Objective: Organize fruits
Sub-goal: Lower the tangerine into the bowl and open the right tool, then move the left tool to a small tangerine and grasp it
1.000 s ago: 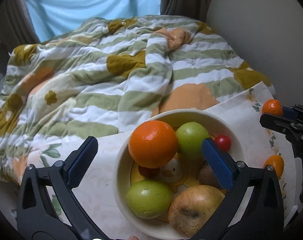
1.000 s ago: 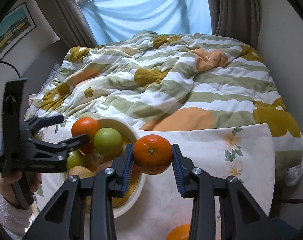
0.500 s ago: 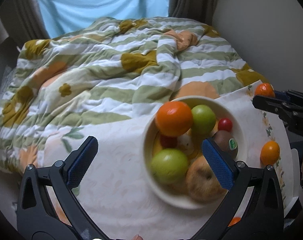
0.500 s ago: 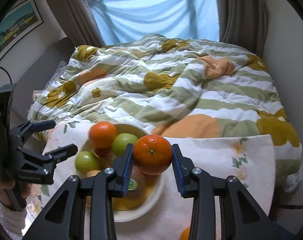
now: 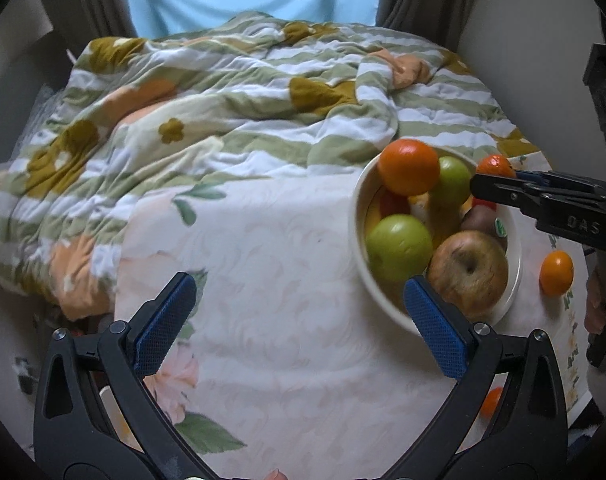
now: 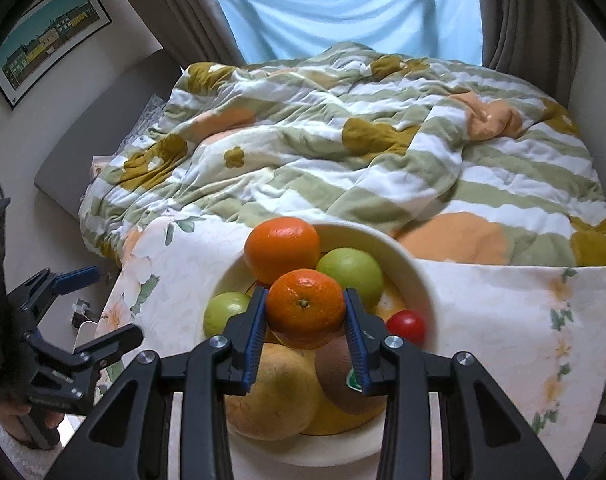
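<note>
A cream bowl (image 6: 417,276) (image 5: 357,208) on the floral cloth holds a large orange (image 6: 282,249), two green apples (image 6: 351,270), a brown apple (image 5: 467,268), a kiwi (image 6: 335,376) and a small red fruit (image 6: 407,326). My right gripper (image 6: 305,336) is shut on a small tangerine (image 6: 305,306) and hovers above the bowl. From the left wrist view that tangerine (image 5: 494,166) shows beside the bowl's far rim. My left gripper (image 5: 299,328) is open and empty over bare cloth, left of the bowl.
Two more tangerines lie on the cloth, one (image 5: 556,273) right of the bowl and one (image 5: 491,400) near the front edge. A striped green and white quilt (image 6: 343,152) covers the bed behind. A framed picture (image 6: 49,38) hangs on the left wall.
The right gripper carried the tangerine left until it hangs over the bowl. The left gripper drew away to the left, so the bowl slid to the right of its view.
</note>
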A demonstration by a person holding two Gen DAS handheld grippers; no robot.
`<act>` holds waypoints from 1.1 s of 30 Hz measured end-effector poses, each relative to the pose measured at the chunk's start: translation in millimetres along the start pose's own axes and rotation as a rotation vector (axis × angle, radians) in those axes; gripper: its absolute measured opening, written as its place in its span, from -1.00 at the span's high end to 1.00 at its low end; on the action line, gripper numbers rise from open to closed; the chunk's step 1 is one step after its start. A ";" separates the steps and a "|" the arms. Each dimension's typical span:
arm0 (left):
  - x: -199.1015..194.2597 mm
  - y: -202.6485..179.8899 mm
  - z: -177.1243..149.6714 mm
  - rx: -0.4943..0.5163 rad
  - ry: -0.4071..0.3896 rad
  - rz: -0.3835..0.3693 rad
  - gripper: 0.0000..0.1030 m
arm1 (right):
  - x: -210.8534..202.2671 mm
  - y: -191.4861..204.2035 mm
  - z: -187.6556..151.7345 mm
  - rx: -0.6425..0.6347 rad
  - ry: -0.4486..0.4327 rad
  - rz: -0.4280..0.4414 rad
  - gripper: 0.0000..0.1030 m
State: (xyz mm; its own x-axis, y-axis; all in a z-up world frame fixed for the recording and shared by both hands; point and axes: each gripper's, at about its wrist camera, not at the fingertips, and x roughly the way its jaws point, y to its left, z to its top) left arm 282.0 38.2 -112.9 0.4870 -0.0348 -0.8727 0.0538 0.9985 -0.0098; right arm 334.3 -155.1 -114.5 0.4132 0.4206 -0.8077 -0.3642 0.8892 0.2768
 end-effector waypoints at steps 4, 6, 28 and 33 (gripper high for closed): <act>1.0 6.1 -8.8 -0.019 0.009 0.003 -1.00 | 5.3 5.1 -3.8 -0.010 -0.005 -0.002 0.33; 1.6 8.9 -14.0 -0.031 0.012 0.002 -1.00 | 6.8 7.5 -5.3 -0.017 -0.009 -0.011 0.33; -50.9 5.5 -33.8 -0.040 -0.023 0.015 -1.00 | -44.1 27.4 -20.1 -0.058 -0.099 -0.061 -0.99; -82.2 1.7 -36.4 -0.018 -0.063 0.025 -1.00 | -83.2 34.9 -29.6 -0.022 -0.117 -0.117 -0.99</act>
State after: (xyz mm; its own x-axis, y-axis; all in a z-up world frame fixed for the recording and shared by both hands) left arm 210.3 44.4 -59.0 0.5415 -0.0121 -0.8406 0.0258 0.9997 0.0023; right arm 262.5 -164.4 -53.1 0.5479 0.3334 -0.7672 -0.3252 0.9299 0.1719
